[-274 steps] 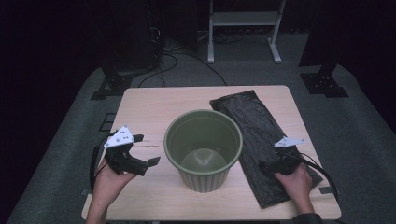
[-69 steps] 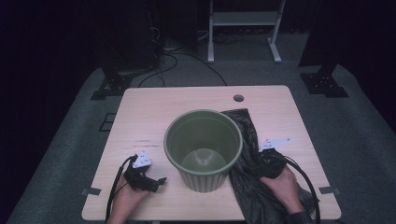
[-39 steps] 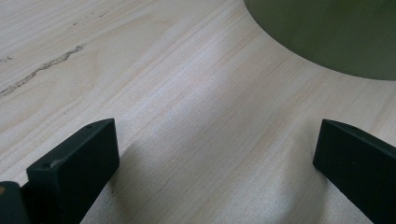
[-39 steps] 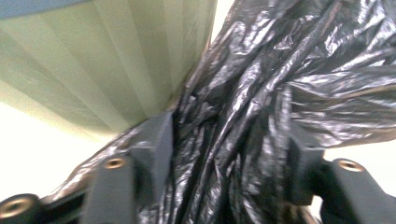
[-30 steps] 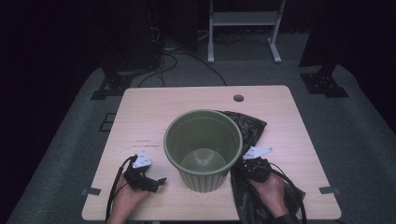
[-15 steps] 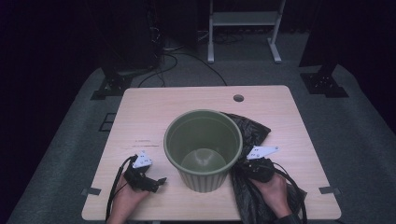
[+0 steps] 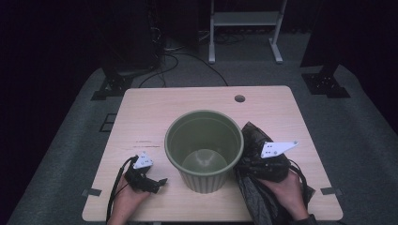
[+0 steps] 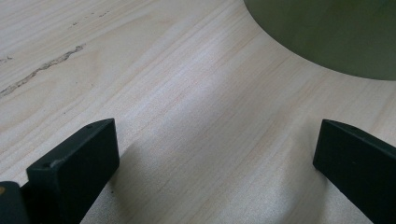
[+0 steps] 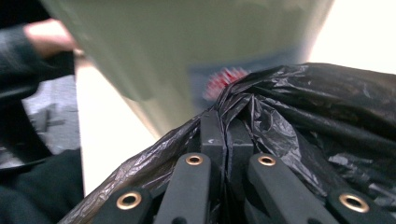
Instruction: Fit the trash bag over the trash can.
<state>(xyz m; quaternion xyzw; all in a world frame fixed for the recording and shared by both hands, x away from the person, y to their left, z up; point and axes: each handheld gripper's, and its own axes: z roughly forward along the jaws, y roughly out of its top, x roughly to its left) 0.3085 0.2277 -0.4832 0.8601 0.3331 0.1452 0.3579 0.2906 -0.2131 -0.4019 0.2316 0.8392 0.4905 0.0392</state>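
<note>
A green ribbed bin (image 7: 204, 150) stands upright and empty in the middle of the wooden table (image 7: 155, 108). A crumpled black plastic bag (image 7: 256, 187) lies bunched against the bin's right side. My right gripper (image 7: 251, 164) is shut on a fold of the black bag (image 9: 299, 121), lifted beside the bin's wall (image 9: 187, 56). My left gripper (image 7: 157, 183) rests low on the table at the front left, open, with bare wood between its fingers (image 8: 74, 163). The bin's base (image 8: 327, 32) shows at that view's upper right.
A cable hole (image 7: 240, 99) sits near the table's far edge. Stand feet (image 7: 110, 86) and cables lie on the grey floor behind the table. A white rack leg (image 7: 277, 51) stands beyond. The far half of the table is bare wood.
The right gripper has risen with the bag fold in it, bunching the bag higher against the bin. The left gripper has stayed put.
</note>
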